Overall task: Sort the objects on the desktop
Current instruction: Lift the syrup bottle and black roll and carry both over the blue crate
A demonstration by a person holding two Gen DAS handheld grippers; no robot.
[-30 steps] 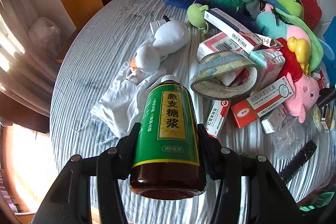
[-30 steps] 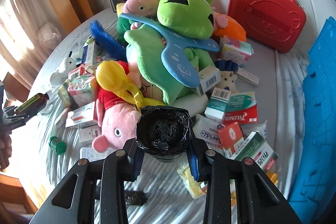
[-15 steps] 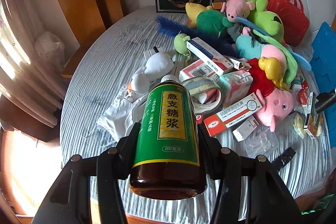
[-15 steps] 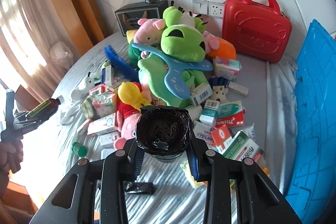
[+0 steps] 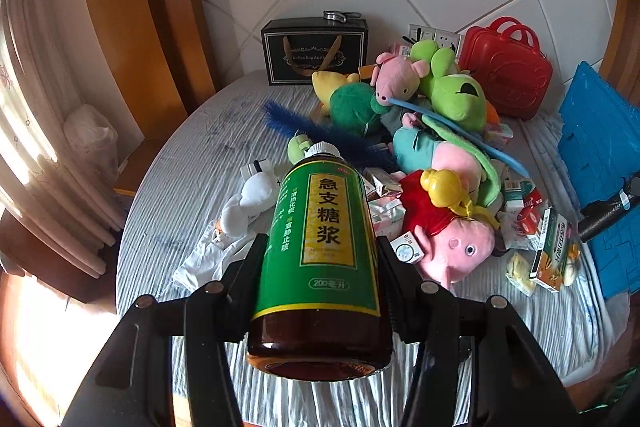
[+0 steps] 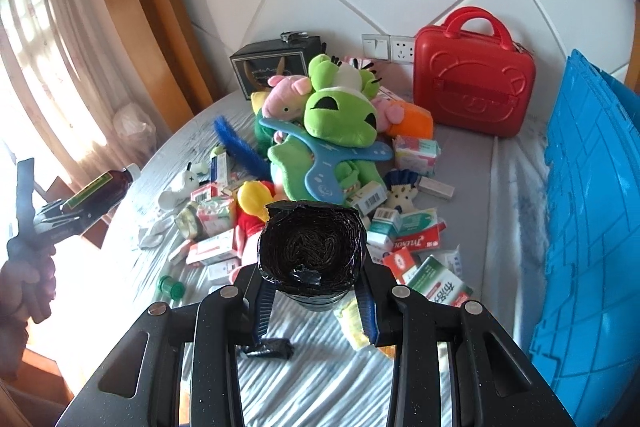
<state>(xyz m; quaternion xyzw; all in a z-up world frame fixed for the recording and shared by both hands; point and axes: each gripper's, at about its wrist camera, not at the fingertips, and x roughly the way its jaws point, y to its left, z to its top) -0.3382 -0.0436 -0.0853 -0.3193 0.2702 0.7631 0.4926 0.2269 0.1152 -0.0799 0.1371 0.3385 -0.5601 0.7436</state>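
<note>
Two items are lifted off the desk (image 6: 468,163): my left tool (image 5: 320,263) clamps the syrup bottle (image 5: 320,247), my right tool (image 6: 312,291) grips a black bag roll (image 6: 312,251). Carrying step; next I'd pick each one's bin.

Bright daylight glares through the curtain (image 6: 44,39) at left; fisheye edges bend, corners dark.

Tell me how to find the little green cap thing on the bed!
Start at the big pile of plush toys in the middle of the grey striped cloth. Go to the pile's near left edge, past the scattered medicine boxes. The small green cap lies alone on bare cloth there, round and plastic, unlike the flat boxes.
</note>
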